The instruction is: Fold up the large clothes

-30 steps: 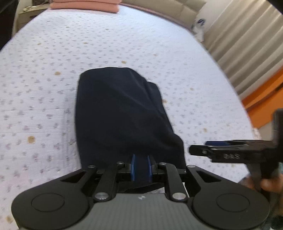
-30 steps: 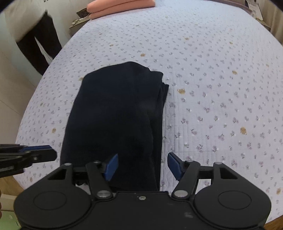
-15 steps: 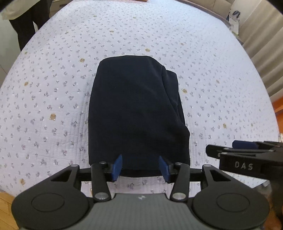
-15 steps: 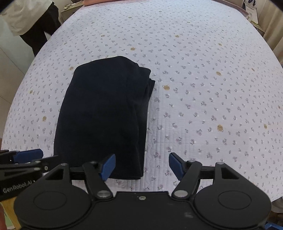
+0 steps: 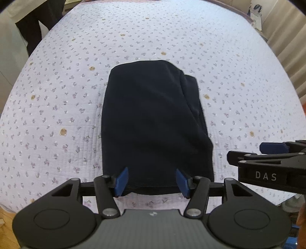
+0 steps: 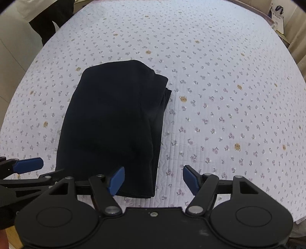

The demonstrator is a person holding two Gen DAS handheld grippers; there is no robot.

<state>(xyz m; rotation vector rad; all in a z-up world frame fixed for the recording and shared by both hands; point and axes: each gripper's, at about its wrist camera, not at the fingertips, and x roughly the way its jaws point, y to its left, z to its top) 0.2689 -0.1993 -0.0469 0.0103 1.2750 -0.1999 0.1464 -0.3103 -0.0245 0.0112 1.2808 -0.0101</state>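
A dark navy garment [image 5: 153,122] lies folded into a thick rectangle on the flowered bedspread [image 5: 57,107]. It also shows in the right wrist view [image 6: 114,124]. My left gripper [image 5: 152,181] is open and empty, raised over the garment's near edge. My right gripper [image 6: 153,180] is open and empty, above the garment's near right corner. Each gripper shows from the side in the other's view: the right one [image 5: 273,153] and the left one [image 6: 28,165].
The bedspread [image 6: 229,115] covers the whole bed. A person in dark trousers [image 5: 36,24] stands at the far left corner. Curtains [image 5: 286,47] hang on the right. A white bag [image 6: 277,13] sits at the far right corner.
My left gripper has opened and let go of the garment's near edge. Both grippers have pulled back and risen, so the garment lies flat and looks smaller.
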